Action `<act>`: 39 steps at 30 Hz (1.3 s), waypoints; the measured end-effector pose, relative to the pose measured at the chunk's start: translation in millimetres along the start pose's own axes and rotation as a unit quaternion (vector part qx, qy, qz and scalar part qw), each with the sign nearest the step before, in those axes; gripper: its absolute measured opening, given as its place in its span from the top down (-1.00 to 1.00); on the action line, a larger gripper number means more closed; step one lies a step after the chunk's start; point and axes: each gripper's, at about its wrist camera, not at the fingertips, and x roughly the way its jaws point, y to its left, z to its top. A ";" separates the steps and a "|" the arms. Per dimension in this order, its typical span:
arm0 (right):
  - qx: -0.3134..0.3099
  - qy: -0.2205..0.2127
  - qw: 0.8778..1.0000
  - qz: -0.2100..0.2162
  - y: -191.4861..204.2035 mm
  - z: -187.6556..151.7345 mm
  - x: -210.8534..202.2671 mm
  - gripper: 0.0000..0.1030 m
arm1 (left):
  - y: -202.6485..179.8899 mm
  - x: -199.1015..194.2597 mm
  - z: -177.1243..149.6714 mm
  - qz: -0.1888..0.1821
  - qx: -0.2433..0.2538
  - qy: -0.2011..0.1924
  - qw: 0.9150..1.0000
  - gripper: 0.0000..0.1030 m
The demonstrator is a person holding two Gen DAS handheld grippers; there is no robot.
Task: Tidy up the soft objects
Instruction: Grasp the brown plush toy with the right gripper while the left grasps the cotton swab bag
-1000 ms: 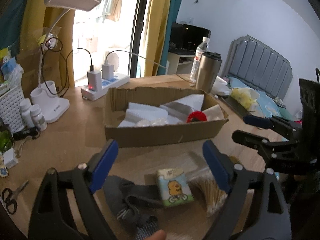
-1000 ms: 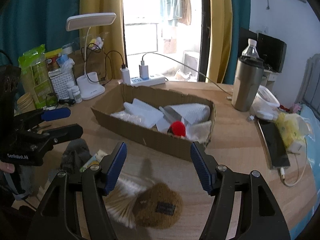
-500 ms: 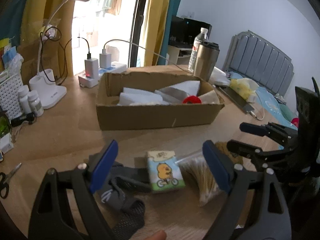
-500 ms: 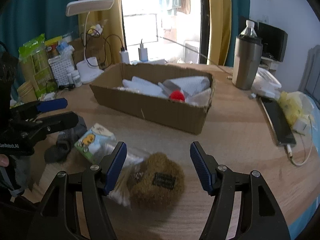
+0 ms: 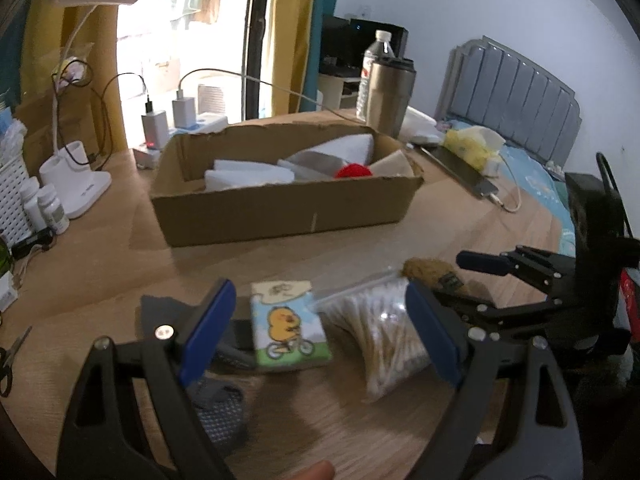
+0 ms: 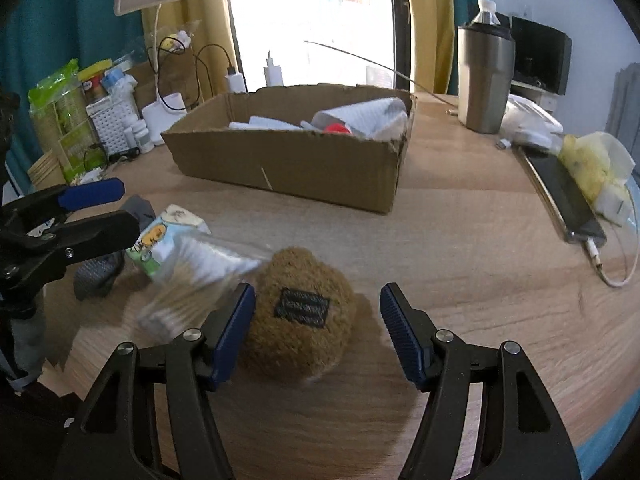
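A cardboard box (image 5: 280, 208) on the wooden table holds white cloths and a red ball (image 5: 354, 171); it also shows in the right wrist view (image 6: 296, 164). My left gripper (image 5: 320, 332) is open low over a tissue pack with a duck print (image 5: 288, 326), with a bag of cotton swabs (image 5: 384, 336) and a grey sock (image 5: 216, 400) beside it. My right gripper (image 6: 318, 332) is open around a brown fuzzy pouch (image 6: 300, 312), which lies on the table between the fingers. The pouch edge (image 5: 430, 272) shows in the left wrist view.
A steel tumbler (image 6: 484, 80), a phone on a cable (image 6: 564, 196) and yellow tissue (image 6: 592, 160) sit right of the box. A desk lamp (image 5: 76, 184), power strip (image 5: 176, 132), pill bottles (image 5: 50, 208) and scissors (image 5: 10, 356) sit at the left.
Both grippers have come down and forward towards the table. The right gripper's open fingers now straddle the brown pouch; the left is closer over the tissue pack.
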 end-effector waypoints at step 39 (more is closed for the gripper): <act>0.038 -0.021 0.999 -0.012 -46.3 -17.6 -12.1 0.09 | -66.1 59.1 -4.1 -0.024 0.067 0.067 0.995 -0.69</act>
